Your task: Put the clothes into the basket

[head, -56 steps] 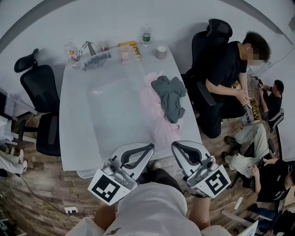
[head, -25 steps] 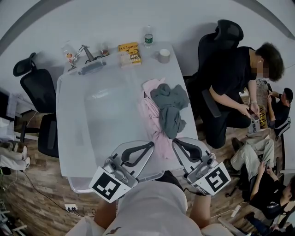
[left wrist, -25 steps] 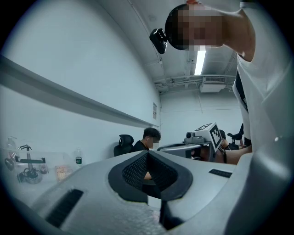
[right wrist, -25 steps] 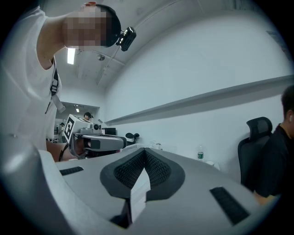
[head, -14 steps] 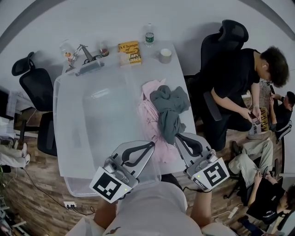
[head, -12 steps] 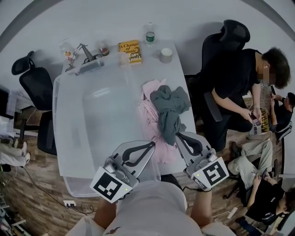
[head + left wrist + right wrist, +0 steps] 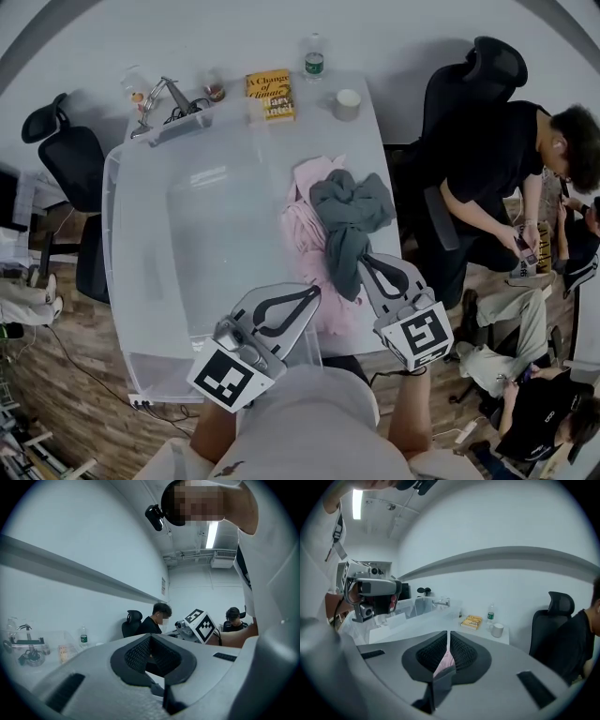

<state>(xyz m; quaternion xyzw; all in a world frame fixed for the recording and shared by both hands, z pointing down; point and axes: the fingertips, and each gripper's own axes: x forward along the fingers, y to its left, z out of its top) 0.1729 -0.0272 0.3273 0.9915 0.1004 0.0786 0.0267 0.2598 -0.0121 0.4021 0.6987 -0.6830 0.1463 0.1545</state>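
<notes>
Clothes [image 7: 347, 206] now lie just ahead of your right gripper [image 7: 367, 259] after its dip toward the pile, jaws shut and empty, a first grab likely next; your left gripper [image 7: 312, 292], equally shut and empty, trails.

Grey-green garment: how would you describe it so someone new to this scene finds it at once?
On the white table, right of the big clear basket, a pink garment lies spread out. The grey-green garment is crumpled on top of it. It is the only dark cloth there, with one end trailing toward the near edge.
</notes>
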